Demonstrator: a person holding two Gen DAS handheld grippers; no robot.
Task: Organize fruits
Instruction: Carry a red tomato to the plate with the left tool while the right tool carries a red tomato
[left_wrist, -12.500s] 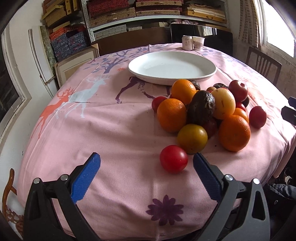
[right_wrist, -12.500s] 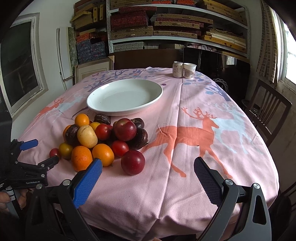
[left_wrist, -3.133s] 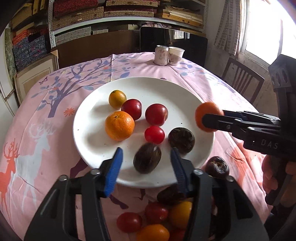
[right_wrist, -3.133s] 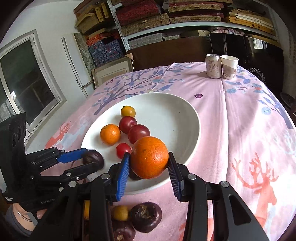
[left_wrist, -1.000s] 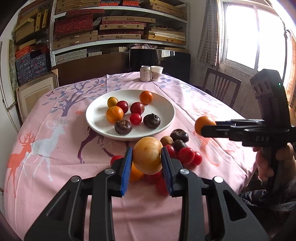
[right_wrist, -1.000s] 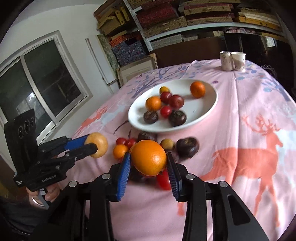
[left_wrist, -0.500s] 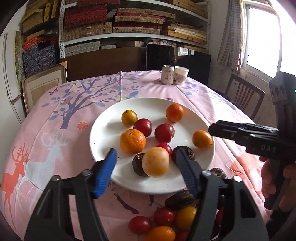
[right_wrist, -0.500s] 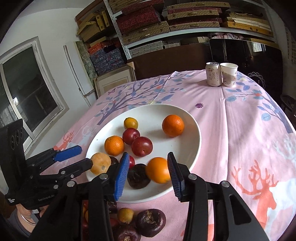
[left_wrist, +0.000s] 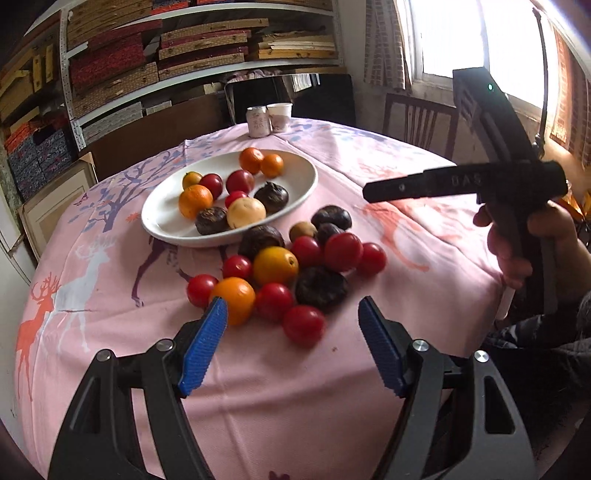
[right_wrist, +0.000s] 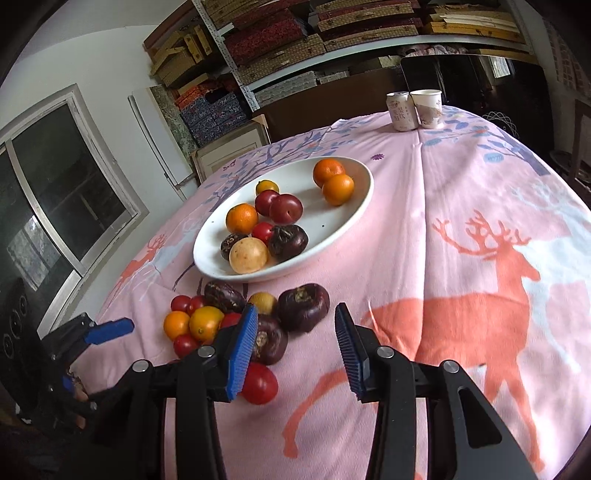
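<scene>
Left gripper (left_wrist: 291, 343): held low at the near edge of the table, pointing toward the loose fruit; blue pads spread wide with nothing between them.
Right gripper (right_wrist: 293, 345): also at the near edge, tilted to aim at the dark fruits; pads parted, empty. In the left wrist view it shows side-on at the right, gripped by the person's hand (left_wrist: 532, 240).
White plate (left_wrist: 299, 192): left of centre on the pink tablecloth (right_wrist: 461, 206), beyond the pile.
On the plate: two oranges (right_wrist: 332, 181) touching at the far end, a third orange (right_wrist: 242, 218) at the left, two red plums (right_wrist: 279, 206), a small yellow fruit, a small red one, two dark wrinkled fruits and a pale yellow fruit (right_wrist: 248, 254) at the near rim.
Loose pile (left_wrist: 291, 262): on the cloth just near of the plate, red, orange, yellow and dark fruits touching one another.
Change from half a second ago: both grippers have drawn back from the plate to the near side of the pile; the pale yellow fruit and the second orange, then between the pads, now lie clear of them on the plate.
Change from a second ago: each gripper was then carrying a fruit.
Writing: "DAS" in raised letters on the right gripper's body; the print on the can (right_wrist: 400, 110) and paper cup (right_wrist: 428, 107) at the far edge is too small to read.
</scene>
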